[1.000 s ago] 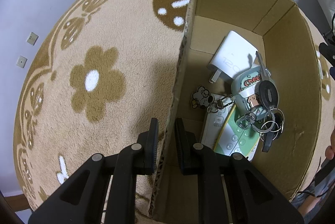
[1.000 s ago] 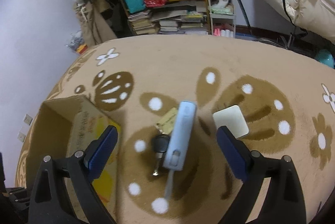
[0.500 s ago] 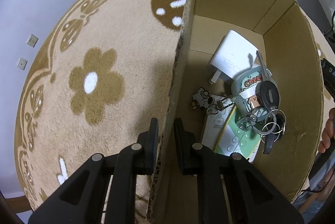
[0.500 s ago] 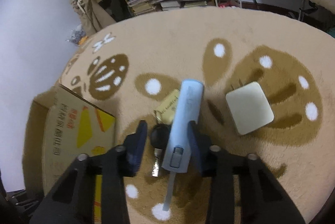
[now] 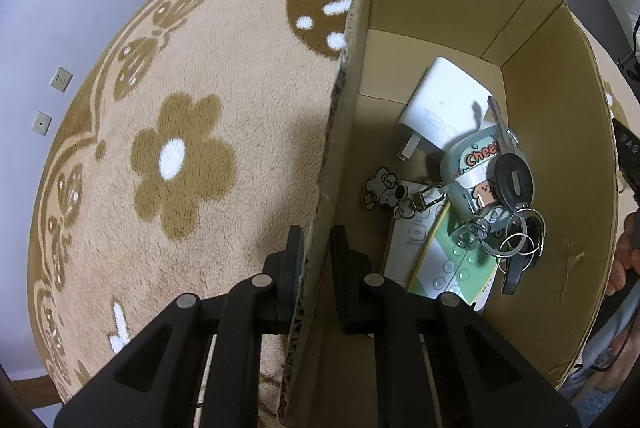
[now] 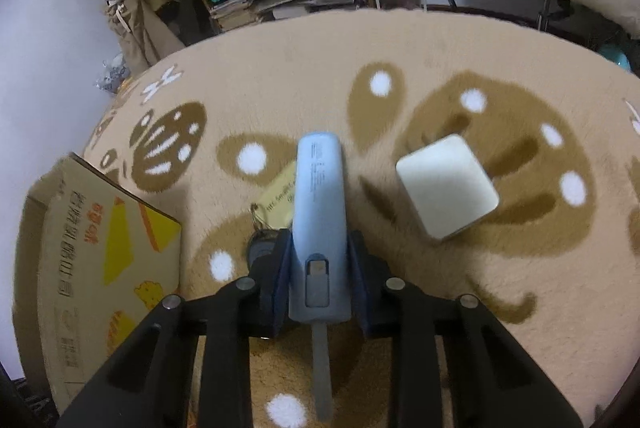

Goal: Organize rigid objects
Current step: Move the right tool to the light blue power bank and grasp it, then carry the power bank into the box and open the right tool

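- The left gripper [image 5: 316,248], at the bottom centre of the left wrist view, is clenched on the near wall of the cardboard box [image 5: 560,132], one finger outside and one inside.
- The box fills the right half of that view. Inside lie a white charger [image 5: 444,104], a bunch of keys [image 5: 514,204], a cartoon dog keychain [image 5: 382,188] and a green-and-white card [image 5: 452,260].
- In the right wrist view the right gripper [image 6: 320,268] grasps a light blue power bank [image 6: 318,212] at lower centre, blue pads pressed to both its sides.
- A black key with a yellow tag [image 6: 276,200] lies just left of the power bank, partly hidden.
- A white square charger [image 6: 446,186] rests on the patterned carpet [image 6: 440,68] at right of centre.
- The box shows at the left edge here.
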